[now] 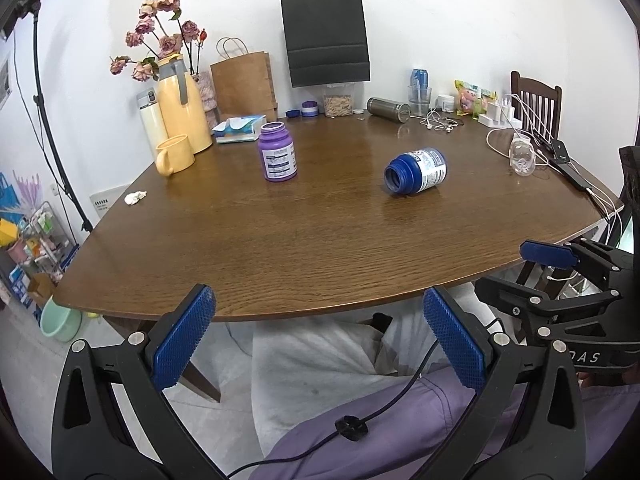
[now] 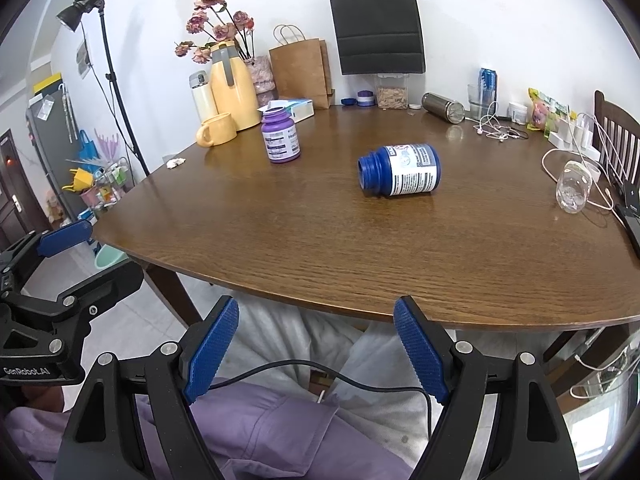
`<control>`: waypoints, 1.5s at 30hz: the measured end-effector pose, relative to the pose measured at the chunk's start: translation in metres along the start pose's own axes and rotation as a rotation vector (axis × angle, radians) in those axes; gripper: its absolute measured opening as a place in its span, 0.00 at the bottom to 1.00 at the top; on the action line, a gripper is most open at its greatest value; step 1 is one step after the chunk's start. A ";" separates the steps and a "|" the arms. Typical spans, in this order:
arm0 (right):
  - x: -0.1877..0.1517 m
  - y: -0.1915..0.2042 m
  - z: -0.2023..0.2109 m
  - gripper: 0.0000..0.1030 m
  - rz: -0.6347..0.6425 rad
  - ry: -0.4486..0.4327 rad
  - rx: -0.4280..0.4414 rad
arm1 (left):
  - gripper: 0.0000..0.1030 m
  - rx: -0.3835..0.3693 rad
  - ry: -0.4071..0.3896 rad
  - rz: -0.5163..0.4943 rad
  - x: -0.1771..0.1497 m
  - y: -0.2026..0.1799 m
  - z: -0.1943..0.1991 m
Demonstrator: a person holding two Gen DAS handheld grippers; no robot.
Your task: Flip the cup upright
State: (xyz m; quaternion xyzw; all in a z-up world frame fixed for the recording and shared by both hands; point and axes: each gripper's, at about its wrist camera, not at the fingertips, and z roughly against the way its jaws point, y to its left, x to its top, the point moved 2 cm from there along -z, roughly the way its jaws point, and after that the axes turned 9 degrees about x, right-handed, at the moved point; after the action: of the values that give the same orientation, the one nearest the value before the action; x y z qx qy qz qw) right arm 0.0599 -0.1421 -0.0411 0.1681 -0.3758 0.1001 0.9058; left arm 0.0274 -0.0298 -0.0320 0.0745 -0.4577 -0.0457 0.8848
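Plastic is what the blue jar (image 2: 400, 171) looks made of, so it is likely light and stiff, and its round side could roll or slip when pushed. A good place to hold it is across the fat middle, on the white label, with 1 finger on each side; the neck is thinner and harder to catch. It has no lid (you can see into its dark open mouth), and the mouth points to the left and a bit toward the cameras. It lies on its side near the middle of the brown table (image 2: 304, 240), well apart from the purple jar (image 2: 281, 137), which stands up with its mouth open. A clear glass (image 2: 573, 192) also lies tipped near the right edge, so it is hard to say for sure which one the task means. The left gripper (image 1: 316, 336) and the right gripper (image 2: 316, 348) both hang low at the near edge of the table, over the person's lap. Both are spread wide and hold nothing, far from the jar.
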 end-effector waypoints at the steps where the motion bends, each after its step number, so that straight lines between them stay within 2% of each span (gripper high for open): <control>1: 0.000 -0.001 0.000 0.82 -0.002 0.003 0.000 | 1.00 0.005 0.007 0.000 -0.001 0.000 -0.001; 7: -0.001 -0.001 0.000 0.82 0.002 -0.006 -0.008 | 1.00 0.003 -0.003 0.003 0.000 0.002 -0.002; 11: 0.001 0.000 -0.004 0.82 0.008 0.018 -0.025 | 1.00 -0.008 -0.005 0.015 -0.001 0.005 -0.006; 19: 0.008 0.025 -0.004 0.82 0.095 0.069 -0.076 | 1.00 -0.041 0.000 0.060 -0.005 0.013 -0.008; 35: 0.020 0.025 0.017 0.82 0.079 0.039 -0.101 | 1.00 -0.057 -0.059 0.058 0.002 0.009 0.004; 45: 0.021 0.027 0.017 0.82 0.077 0.036 -0.109 | 1.00 -0.066 -0.060 0.064 0.002 0.009 0.005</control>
State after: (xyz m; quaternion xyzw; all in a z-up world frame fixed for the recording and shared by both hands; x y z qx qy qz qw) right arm 0.0550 -0.1229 -0.0091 0.1021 -0.3703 0.1172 0.9158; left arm 0.0251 -0.0221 -0.0262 0.0291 -0.4841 -0.0349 0.8738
